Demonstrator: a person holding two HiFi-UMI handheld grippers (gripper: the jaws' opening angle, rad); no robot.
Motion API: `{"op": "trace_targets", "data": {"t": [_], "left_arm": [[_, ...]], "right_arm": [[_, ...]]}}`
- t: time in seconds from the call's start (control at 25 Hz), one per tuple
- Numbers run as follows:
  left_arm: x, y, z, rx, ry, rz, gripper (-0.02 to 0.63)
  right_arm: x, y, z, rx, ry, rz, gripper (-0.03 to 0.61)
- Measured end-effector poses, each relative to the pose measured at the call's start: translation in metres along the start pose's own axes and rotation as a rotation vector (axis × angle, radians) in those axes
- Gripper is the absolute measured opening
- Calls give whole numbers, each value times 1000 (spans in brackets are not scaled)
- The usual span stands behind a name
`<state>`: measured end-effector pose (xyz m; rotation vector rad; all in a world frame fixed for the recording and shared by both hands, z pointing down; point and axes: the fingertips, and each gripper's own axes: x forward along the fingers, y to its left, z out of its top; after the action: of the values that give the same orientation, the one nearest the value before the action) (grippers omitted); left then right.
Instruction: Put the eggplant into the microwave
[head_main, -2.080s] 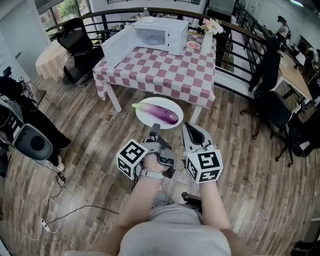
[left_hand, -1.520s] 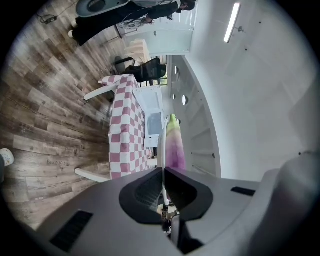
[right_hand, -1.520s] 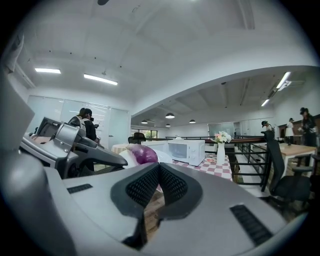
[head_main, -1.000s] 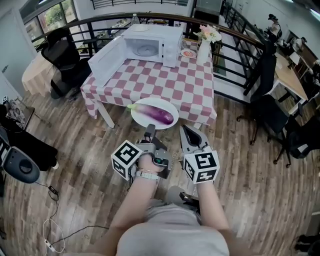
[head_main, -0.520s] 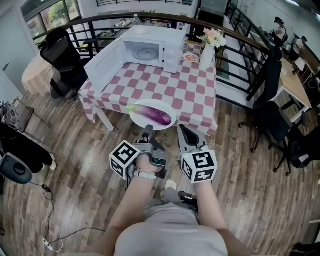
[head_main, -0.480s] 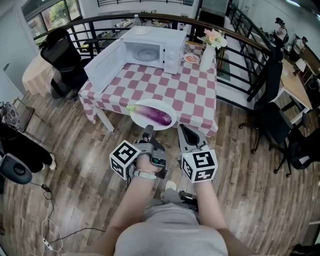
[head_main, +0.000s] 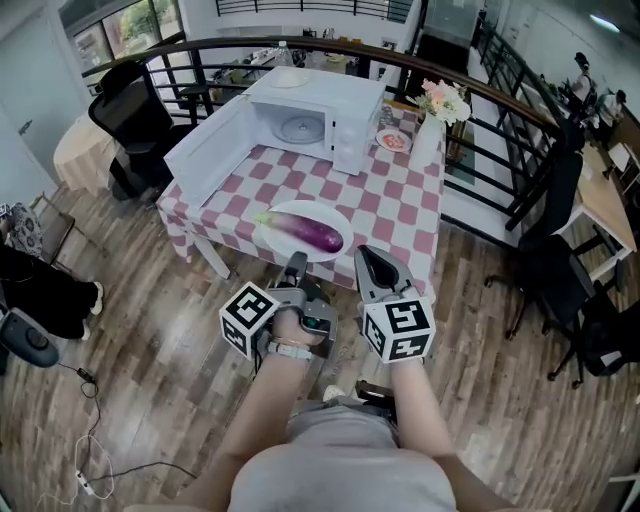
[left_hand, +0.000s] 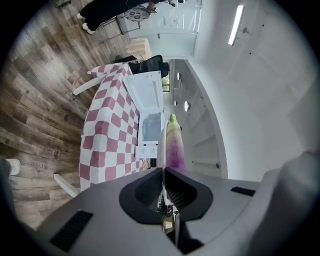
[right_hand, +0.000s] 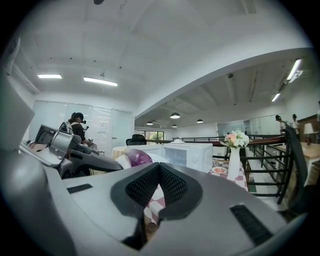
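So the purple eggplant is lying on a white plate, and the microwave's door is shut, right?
Not quite. The microwave has its door open, not shut: in the head view it is swung wide out to the left, and you can see the inside. The rest is right: the purple eggplant lies on the white plate.

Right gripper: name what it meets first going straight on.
Likely the microwave; the right gripper points across the table just right of the plate, though height is hard to judge.
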<state>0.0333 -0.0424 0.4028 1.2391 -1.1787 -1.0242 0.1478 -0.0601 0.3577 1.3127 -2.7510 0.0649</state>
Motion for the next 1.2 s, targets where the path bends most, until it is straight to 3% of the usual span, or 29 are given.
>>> {"op": "trace_targets", "data": {"t": [0.48,0.76,1.2], "left_arm": [[46,12,15,-36,-49,4,14],[69,17,43,-32,-54,10,15],[131,18,106,-23,17,15,15]], "right_arm": [[49,-18,-15,-15,36,63,23],[78,-24,-18,-8,42,41,23],[159,-21,-16,27,54,-23,23]]}}
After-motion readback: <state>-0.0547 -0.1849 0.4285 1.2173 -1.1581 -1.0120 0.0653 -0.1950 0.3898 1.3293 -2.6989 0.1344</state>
